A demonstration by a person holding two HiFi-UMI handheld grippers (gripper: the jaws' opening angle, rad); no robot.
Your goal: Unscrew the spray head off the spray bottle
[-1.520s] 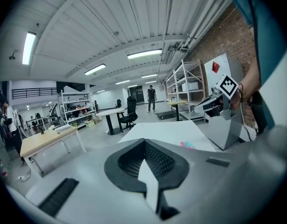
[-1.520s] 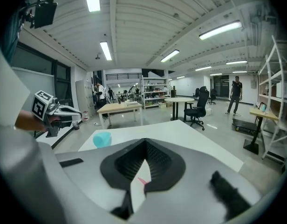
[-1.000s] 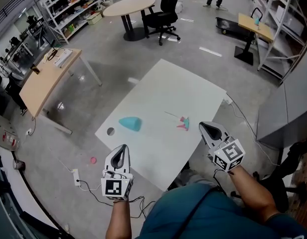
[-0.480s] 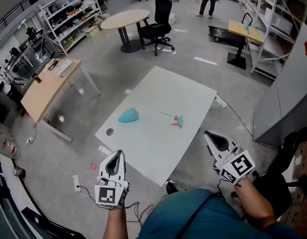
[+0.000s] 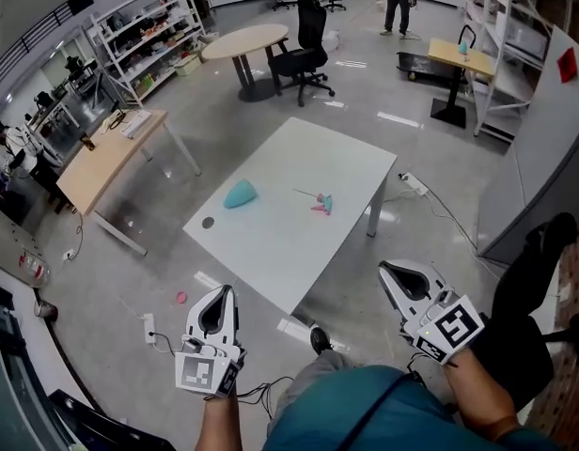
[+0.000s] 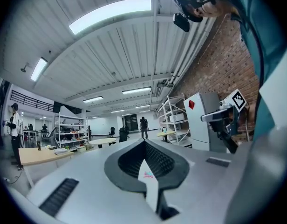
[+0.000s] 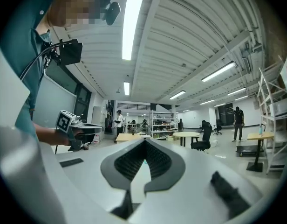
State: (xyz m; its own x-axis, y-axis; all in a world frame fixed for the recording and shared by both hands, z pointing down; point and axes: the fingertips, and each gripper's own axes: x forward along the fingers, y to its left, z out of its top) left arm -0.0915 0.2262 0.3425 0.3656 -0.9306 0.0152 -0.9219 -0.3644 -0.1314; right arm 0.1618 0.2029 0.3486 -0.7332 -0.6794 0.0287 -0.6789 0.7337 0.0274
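Left gripper (image 5: 221,290), right gripper (image 5: 384,269) retreated; bottle (image 5: 239,194) clear only in head view.

I counted two grippers, one left gripper (image 5: 221,294) and one right gripper (image 5: 388,271); one white table (image 5: 299,158) bearing one teal bottle (image 5: 239,194) and one pink spray head (image 5: 320,203); one round table (image 5: 244,38) at twelve o'clock; two wooden desks (image 5: 106,163), at nine and two o'clock.

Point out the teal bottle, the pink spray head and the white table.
Teal plastic bottle (image 5: 239,194), head view, middle of its side.
Pink and teal spray head (image 5: 320,203), head view, its pink body.
White rectangular table (image 5: 308,158), head view, bare top.
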